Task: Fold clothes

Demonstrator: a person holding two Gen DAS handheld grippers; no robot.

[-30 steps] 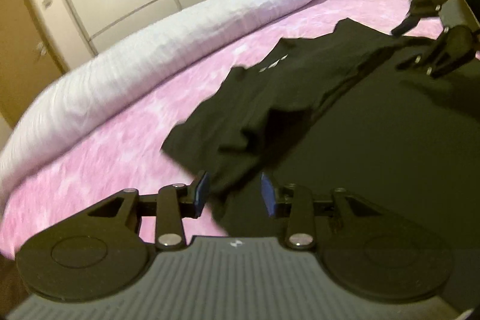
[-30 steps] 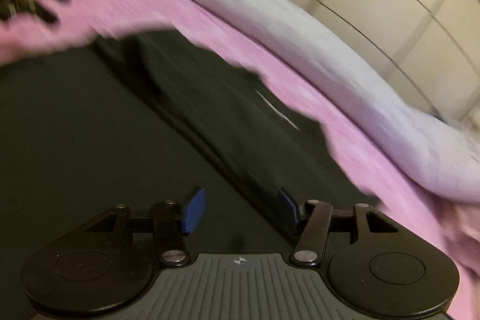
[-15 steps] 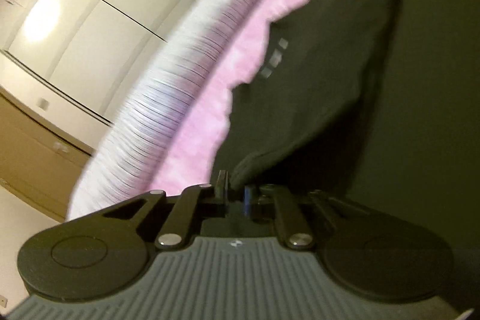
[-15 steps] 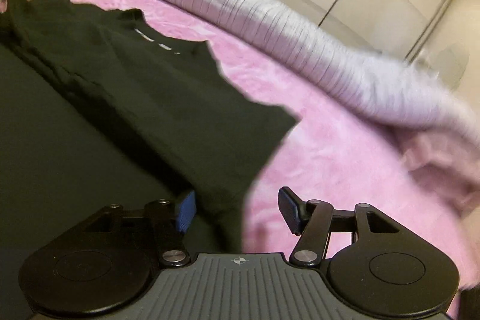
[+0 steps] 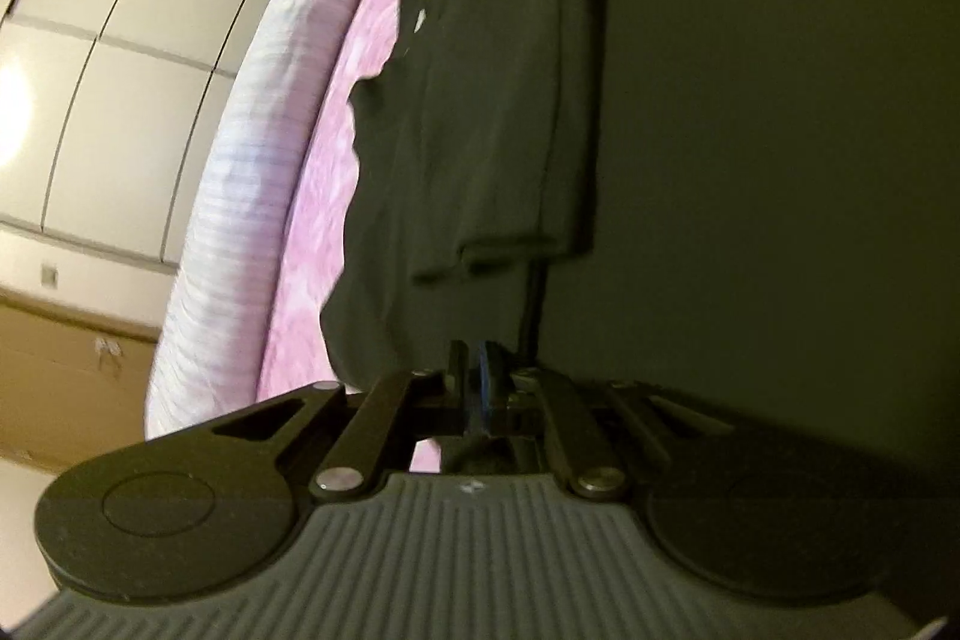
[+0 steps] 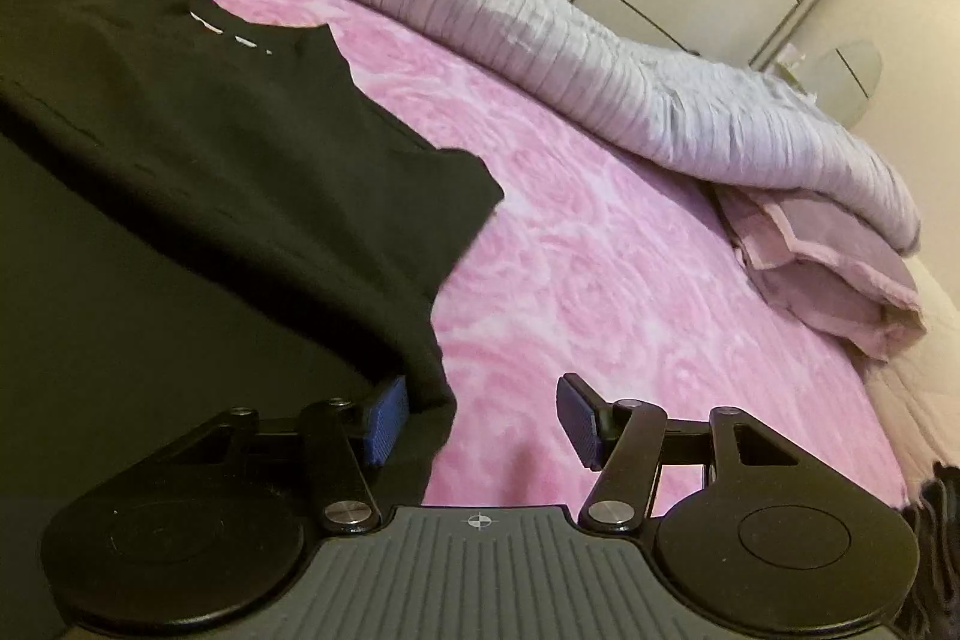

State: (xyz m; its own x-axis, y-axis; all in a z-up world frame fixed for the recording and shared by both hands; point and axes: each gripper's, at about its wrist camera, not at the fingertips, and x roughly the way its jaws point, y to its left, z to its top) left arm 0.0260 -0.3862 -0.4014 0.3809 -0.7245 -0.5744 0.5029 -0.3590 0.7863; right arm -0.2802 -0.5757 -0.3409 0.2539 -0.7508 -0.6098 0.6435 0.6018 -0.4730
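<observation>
A black T-shirt [image 6: 180, 172] with small white lettering lies spread on the pink bedspread [image 6: 600, 250]. It also shows in the left wrist view [image 5: 492, 112], with a sleeve folded over the body. My left gripper [image 5: 477, 388] is shut on the T-shirt's edge, and the view is tilted. My right gripper [image 6: 480, 415] is open, with the shirt's edge between its blue pads [image 6: 384, 415], touching the left pad.
A rolled pale lilac duvet [image 6: 540, 28] lies along the far side of the bed, with a folded mauve pillow [image 6: 828, 274] at its end. Cream wardrobe doors [image 5: 108, 58] stand behind. A dark object [image 6: 936, 550] sits at the lower right.
My left gripper closed on the shirt's edge and rolled, tilting its view. My right gripper swung right to the shirt's other edge and stays open.
</observation>
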